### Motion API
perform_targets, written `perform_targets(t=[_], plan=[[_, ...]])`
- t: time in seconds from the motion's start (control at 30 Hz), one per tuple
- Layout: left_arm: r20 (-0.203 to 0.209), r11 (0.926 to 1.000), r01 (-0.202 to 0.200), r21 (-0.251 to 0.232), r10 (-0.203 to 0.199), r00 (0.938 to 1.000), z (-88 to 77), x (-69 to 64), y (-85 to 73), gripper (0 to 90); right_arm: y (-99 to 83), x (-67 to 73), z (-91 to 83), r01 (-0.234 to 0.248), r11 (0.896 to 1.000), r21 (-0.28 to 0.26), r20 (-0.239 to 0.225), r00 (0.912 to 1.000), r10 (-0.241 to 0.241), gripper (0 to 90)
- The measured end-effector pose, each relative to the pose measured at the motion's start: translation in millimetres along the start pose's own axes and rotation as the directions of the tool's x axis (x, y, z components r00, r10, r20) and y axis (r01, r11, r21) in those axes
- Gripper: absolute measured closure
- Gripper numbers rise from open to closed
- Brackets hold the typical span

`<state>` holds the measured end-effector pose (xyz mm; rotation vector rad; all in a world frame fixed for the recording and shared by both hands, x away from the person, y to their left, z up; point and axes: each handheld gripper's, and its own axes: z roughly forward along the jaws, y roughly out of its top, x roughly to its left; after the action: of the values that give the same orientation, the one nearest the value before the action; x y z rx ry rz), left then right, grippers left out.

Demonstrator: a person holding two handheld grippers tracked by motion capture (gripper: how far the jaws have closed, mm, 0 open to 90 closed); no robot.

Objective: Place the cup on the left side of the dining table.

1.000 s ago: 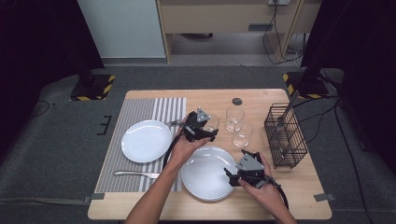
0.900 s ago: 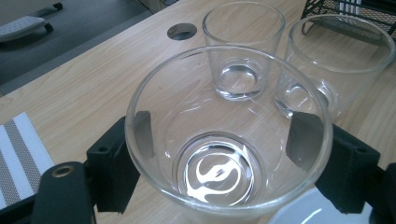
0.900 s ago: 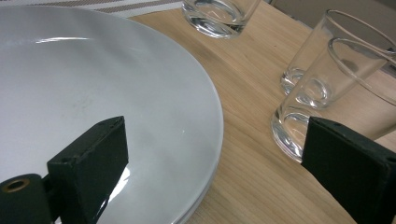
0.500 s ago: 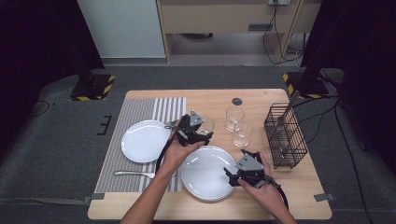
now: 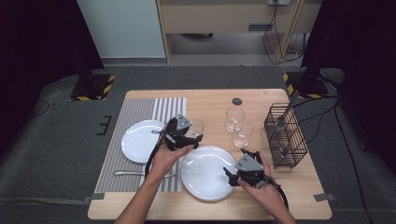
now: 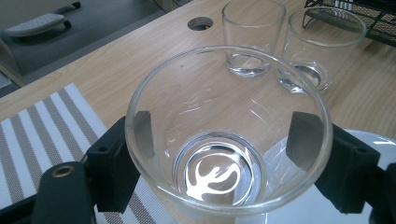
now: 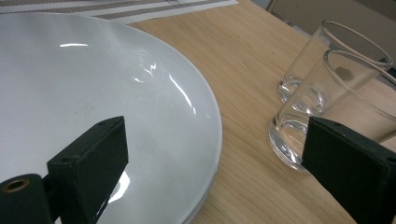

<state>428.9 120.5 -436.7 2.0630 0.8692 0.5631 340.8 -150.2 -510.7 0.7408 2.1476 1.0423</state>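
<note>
Left gripper (image 6: 224, 154) jaws tight around clear glass (image 6: 229, 135).

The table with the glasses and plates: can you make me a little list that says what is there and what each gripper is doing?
left gripper: shut on a clear glass, one jaw on each side of it
right gripper: open, holding nothing, at the edge of the near plate
far plate: on the striped mat
other glasses: two, upright on the bare table
fork: on the mat, near edge
wire basket: right side of table
</note>
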Motion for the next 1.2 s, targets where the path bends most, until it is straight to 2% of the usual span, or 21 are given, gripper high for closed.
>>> perform_targets(t=[0.5,0.93,1.2], plan=[[-0.015,0.9997,0.012,-0.021,-0.012,0.9998,-28.4,8.7,-9.7,19.1,-0.4,0.7,-0.4,0.003,1.000,0.002,-0.001,1.0000,-0.003,7.2],[-0.014,0.9995,0.024,-0.020,-0.025,0.9996,-39.4,11.1,-25.6,19.1,-1.0,-0.8,-1.3,-0.004,1.000,-0.001,0.006,1.0000,0.004,7.1],[-0.020,0.9989,0.034,-0.032,-0.035,0.9992,-49.1,17.0,-32.0,19.1,-1.5,0.5,0.2,0.003,1.000,0.006,0.002,1.0000,-0.003,7.1]])
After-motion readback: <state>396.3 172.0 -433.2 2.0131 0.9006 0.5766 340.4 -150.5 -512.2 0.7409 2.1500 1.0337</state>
